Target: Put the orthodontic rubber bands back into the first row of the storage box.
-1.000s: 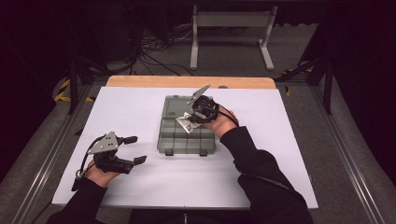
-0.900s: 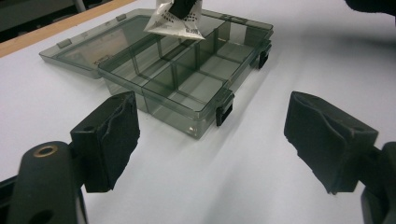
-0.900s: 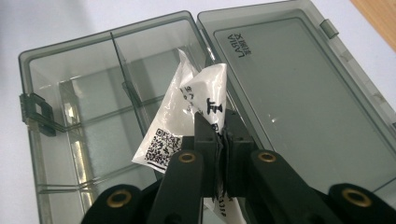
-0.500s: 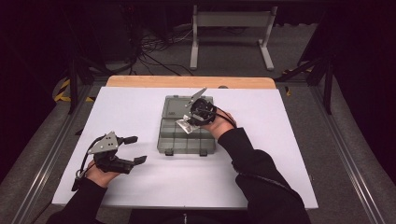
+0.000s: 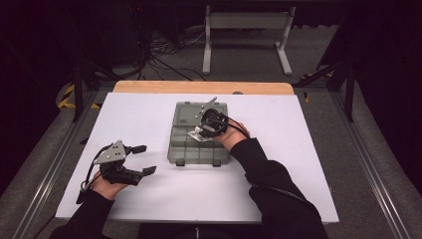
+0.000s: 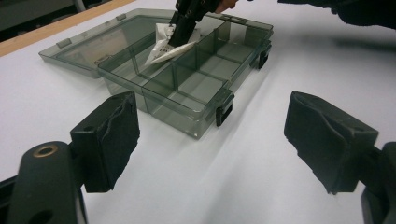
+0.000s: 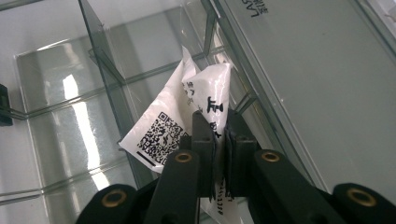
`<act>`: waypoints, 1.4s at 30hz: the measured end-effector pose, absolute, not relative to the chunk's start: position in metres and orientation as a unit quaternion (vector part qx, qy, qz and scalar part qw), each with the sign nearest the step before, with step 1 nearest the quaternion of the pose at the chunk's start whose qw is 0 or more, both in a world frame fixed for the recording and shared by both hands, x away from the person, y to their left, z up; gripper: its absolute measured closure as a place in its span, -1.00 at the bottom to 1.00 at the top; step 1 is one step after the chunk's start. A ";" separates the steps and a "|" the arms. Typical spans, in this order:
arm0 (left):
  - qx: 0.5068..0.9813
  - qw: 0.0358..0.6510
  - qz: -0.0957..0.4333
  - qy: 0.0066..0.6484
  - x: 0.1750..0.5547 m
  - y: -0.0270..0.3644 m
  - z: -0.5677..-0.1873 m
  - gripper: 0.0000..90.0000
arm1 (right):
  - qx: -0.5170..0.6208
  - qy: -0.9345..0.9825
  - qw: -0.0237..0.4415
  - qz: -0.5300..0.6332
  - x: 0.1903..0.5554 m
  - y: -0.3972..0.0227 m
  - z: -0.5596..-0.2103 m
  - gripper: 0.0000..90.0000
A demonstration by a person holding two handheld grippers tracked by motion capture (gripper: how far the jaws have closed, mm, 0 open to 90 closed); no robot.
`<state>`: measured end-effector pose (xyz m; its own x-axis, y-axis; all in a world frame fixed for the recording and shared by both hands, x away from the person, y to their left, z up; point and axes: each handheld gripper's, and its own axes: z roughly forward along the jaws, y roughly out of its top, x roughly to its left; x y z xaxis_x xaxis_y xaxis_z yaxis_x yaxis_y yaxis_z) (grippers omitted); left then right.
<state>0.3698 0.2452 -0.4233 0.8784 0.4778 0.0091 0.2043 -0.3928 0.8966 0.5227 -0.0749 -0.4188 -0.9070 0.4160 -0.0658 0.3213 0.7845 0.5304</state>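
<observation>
A grey see-through compartment box (image 5: 185, 157) lies open in the middle of the white table, its lid (image 5: 190, 113) folded flat behind it. My right gripper (image 5: 205, 127) is shut on a white packet (image 5: 196, 134) printed with a QR code and holds it tilted in a back compartment. In the right gripper view the jaws pinch the packet's (image 7: 163, 126) edge over a divider (image 7: 103, 65). My left gripper (image 5: 145, 159) rests at the table's left, jaws wide open with nothing between them. In the left gripper view it (image 6: 217, 140) faces the box (image 6: 187, 88) and the packet (image 6: 164, 50).
The box's other compartments (image 6: 205, 86) look bare. Two dark latches (image 6: 224, 109) stick out of its front wall. A wooden strip (image 5: 199, 87) runs along the table's far edge, with a metal stand (image 5: 246, 30) and cables on the floor behind.
My right gripper has sunk a little with the packet, deeper into the box. My left gripper has stayed put.
</observation>
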 end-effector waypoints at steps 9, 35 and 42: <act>0.822 0.513 0.134 0.209 0.369 0.245 -0.424 -0.58 | 0.198 0.943 0.088 0.252 0.524 -0.071 -0.425 0.86; 0.823 0.512 0.134 0.209 0.370 0.245 -0.423 -0.58 | 0.216 0.937 0.089 0.260 0.524 -0.079 -0.427 0.56; 0.823 0.512 0.133 0.207 0.371 0.243 -0.423 -0.58 | 0.211 0.935 0.087 0.270 0.520 -0.083 -0.421 0.35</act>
